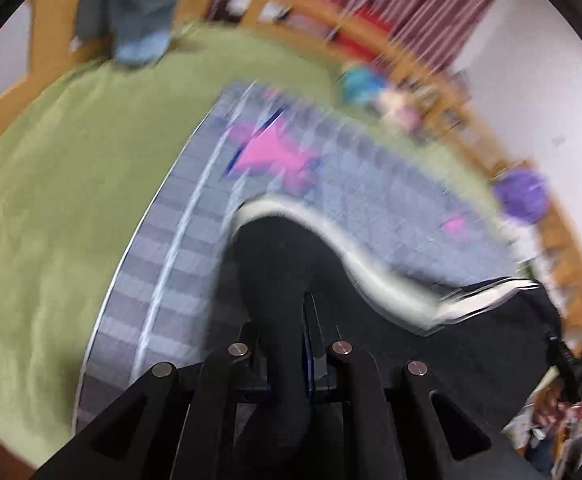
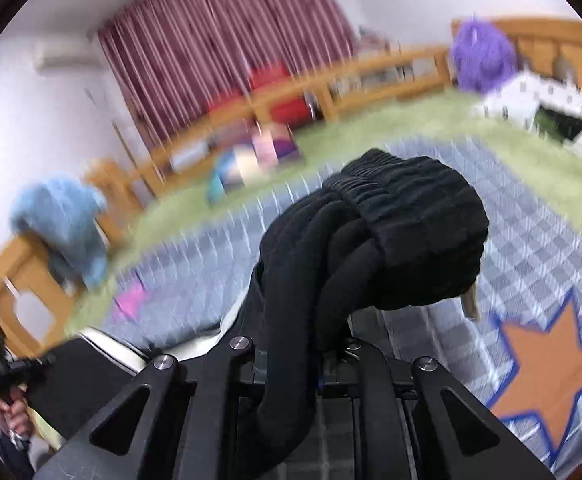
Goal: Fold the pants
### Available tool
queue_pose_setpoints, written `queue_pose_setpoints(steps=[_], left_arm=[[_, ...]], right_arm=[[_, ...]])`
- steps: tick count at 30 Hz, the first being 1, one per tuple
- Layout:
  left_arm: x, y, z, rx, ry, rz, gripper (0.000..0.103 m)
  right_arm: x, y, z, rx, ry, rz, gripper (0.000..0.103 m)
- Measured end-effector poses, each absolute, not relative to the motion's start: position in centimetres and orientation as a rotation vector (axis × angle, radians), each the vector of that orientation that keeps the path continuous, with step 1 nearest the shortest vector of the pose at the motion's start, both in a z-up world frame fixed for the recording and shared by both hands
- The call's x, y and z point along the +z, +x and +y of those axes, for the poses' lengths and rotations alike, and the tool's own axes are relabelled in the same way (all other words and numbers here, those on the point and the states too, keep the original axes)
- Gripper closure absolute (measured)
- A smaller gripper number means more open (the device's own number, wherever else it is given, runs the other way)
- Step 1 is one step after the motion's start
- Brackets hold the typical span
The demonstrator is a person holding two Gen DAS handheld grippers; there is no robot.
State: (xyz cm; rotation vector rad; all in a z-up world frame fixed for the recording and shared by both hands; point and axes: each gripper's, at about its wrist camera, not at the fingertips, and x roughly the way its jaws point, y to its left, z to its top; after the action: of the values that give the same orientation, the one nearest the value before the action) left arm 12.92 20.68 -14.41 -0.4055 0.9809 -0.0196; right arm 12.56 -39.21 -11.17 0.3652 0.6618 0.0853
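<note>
Left wrist view
- My left gripper [image 1: 309,320]: I see its fingers pressed together on a fold of the black fabric pants with white side stripes [image 1: 291,264].
- Pants: the cloth rises just ahead of the fingers and trails to their right, where the stripes show; blur hides detail.
- Under the pants: a grey checked blanket with pink star shapes [image 1: 195,216], lying on a green bed cover [image 1: 51,200].
- Far right of the fingers: my other gripper and the hand on it, blurred.

Right wrist view
- My right gripper [image 2: 331,344]: its fingers pinch the bunched elastic waistband of the pants [image 2: 395,232], which bulges above and ahead of them.
- Right of the fingers: an orange star with a blue edge [image 2: 547,368] on the blanket.
- Far left: my left gripper, held in a hand [image 2: 15,412].
</note>
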Motion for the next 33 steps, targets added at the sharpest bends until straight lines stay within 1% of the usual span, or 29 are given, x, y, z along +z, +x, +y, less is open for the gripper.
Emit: queue_pose_setpoints(steps=[1, 2, 3, 5, 7, 8, 11, 12, 14, 16, 20, 22, 23, 24, 25, 26, 27, 30, 33], left_arm=[[-15.3, 13.0, 20.6, 0.011, -0.385, 1.011, 0.088], [-16.3, 12.8, 20.4, 0.048, -0.357, 1.037, 0.079], [-17.2, 12.5, 20.3, 0.084, -0.334, 1.058, 0.069], [-17.8, 12.2, 19.9, 0.125, -0.289, 1.105, 0.065], [-17.3, 11.8, 19.3, 0.123, -0.250, 1.089, 0.057], [-17.2, 11.6, 19.1, 0.123, -0.241, 1.082, 0.052], [-16.9, 10.5, 18.7, 0.114, -0.228, 1.074, 0.050], [-16.9, 10.3, 18.7, 0.117, -0.219, 1.072, 0.050], [-16.5, 9.7, 18.5, 0.118, -0.207, 1.062, 0.050], [-16.4, 9.0, 18.5, 0.118, -0.202, 1.052, 0.049], [-16.0, 7.6, 18.2, 0.125, -0.184, 1.025, 0.049], [-15.9, 6.9, 17.9, 0.109, -0.179, 1.012, 0.044], [-16.1, 6.5, 17.6, 0.088, -0.178, 1.014, 0.037], [-16.5, 6.3, 17.4, 0.064, -0.186, 1.033, 0.033], [-17.0, 6.2, 17.1, 0.049, -0.186, 1.055, 0.032], [-17.9, 6.3, 16.8, 0.055, -0.161, 1.091, 0.030], [-19.2, 6.5, 16.1, 0.105, -0.091, 1.145, 0.025], [-19.0, 6.3, 15.7, 0.119, -0.063, 1.130, 0.027], [-18.3, 6.1, 16.8, 0.119, -0.149, 1.109, 0.027]], right_arm=[[-13.0, 13.0, -39.1, 0.048, 0.343, 0.720, 0.088], [-15.0, 13.4, -39.3, 0.016, 0.330, 0.783, 0.087], [-16.1, 13.4, -39.7, -0.008, 0.328, 0.825, 0.084], [-18.3, 13.0, -41.3, -0.023, 0.365, 0.909, 0.084], [-19.3, 12.1, -42.4, 0.013, 0.418, 0.947, 0.082], [-19.6, 11.8, -42.7, 0.015, 0.421, 0.953, 0.081], [-19.8, 10.8, -42.1, -0.008, 0.350, 0.969, 0.074], [-19.6, 10.5, -41.7, -0.032, 0.316, 0.967, 0.070], [-19.7, 9.9, -41.2, -0.057, 0.274, 0.963, 0.066], [-19.9, 9.4, -41.2, -0.066, 0.257, 0.965, 0.054], [-19.4, 8.3, -41.1, -0.086, 0.265, 0.961, 0.054], [-18.8, 7.4, -41.3, -0.091, 0.276, 0.945, 0.054], [-18.5, 6.9, -41.4, -0.092, 0.277, 0.936, 0.054], [-18.2, 6.6, -41.5, -0.093, 0.278, 0.924, 0.054], [-17.9, 6.3, -41.5, -0.095, 0.279, 0.916, 0.054], [-17.7, 6.2, -41.6, -0.097, 0.280, 0.911, 0.054], [-17.6, 5.9, -41.8, -0.099, 0.286, 0.905, 0.054], [-17.5, 5.8, -42.3, -0.106, 0.307, 0.903, 0.053], [-17.6, 6.3, -43.5, -0.108, 0.353, 0.903, 0.051]])
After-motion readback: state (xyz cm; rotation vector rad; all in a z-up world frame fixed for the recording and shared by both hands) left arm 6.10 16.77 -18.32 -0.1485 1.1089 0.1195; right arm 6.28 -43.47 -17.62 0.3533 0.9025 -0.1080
